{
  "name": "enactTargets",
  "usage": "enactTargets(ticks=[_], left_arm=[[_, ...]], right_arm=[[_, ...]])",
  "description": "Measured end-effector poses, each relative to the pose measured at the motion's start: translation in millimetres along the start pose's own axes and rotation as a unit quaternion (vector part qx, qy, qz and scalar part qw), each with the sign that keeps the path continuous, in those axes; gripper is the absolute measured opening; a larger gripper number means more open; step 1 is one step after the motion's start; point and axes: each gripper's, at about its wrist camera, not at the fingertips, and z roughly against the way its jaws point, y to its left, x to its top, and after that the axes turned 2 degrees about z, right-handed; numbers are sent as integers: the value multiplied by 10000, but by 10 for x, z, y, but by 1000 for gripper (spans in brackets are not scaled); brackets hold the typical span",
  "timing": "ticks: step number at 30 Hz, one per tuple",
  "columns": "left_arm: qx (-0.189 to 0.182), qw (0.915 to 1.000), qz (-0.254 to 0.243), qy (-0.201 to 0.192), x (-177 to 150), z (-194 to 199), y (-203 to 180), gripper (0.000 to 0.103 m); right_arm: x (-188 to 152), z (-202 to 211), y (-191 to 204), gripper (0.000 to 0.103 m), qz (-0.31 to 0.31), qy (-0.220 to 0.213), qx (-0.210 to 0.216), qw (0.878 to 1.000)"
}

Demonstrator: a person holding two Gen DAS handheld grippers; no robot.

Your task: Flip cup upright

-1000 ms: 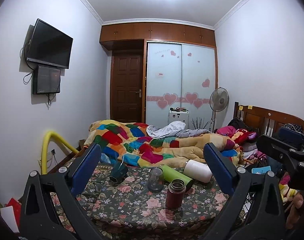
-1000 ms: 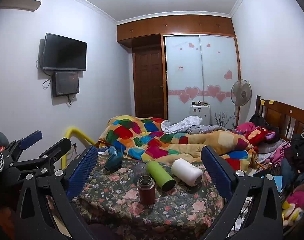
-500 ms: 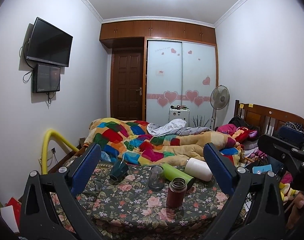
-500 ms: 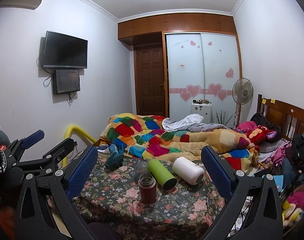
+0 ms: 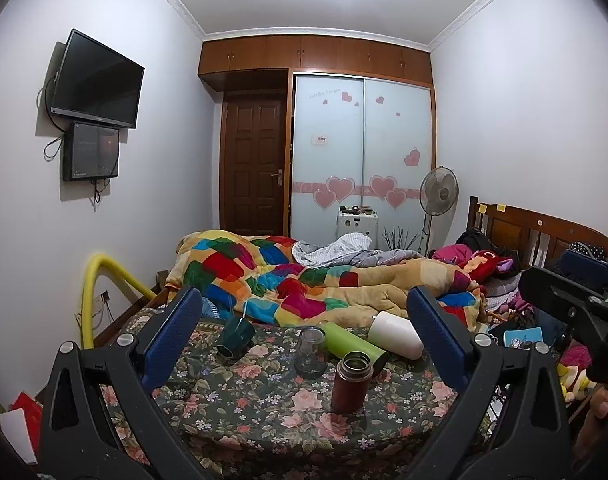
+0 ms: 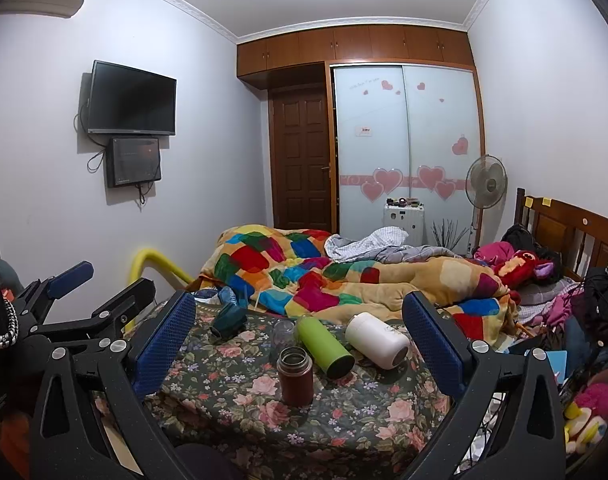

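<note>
- Dark teal cup [image 5: 236,335] lies tipped on the floral-cloth desk [image 5: 264,408], left of the upright maroon steel flask [image 5: 351,380].
- Lime-green bottle [image 6: 324,343] and white bottle [image 6: 378,340] lie behind the flask.
- Left tool [image 5: 304,340] and right tool [image 6: 300,336] both spread wide, grasping nothing.

5 vessels sit on the tabletop [image 6: 240,404]: the flask [image 6: 295,376] upright nearest, the glass jar [image 6: 283,332] behind it, the mug [image 6: 228,320] tipped at far left, 2 bottles [image 6: 324,346] [image 6: 378,340] lying right. The bed [image 6: 344,280] lies behind.
</note>
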Motion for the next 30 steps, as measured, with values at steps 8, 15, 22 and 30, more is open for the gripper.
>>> enactTargets(ticks=[8, 15, 22, 30], left_arm=[[-15, 10000, 44, 31, 3, -23, 20, 103], [-39, 10000, 12, 36, 2, -49, -17, 103], [-76, 10000, 25, 31, -22, -63, -51, 103], [-85, 9999, 115, 63, -52, -92, 10, 103]], right_arm=[[1, 0, 2, 103, 3, 1, 4, 10000], [2, -10, -2, 103, 6, 16, 8, 10000], [0, -5, -4, 103, 19, 26, -8, 10000], [-11, -59, -20, 103, 70, 112, -51, 9999]])
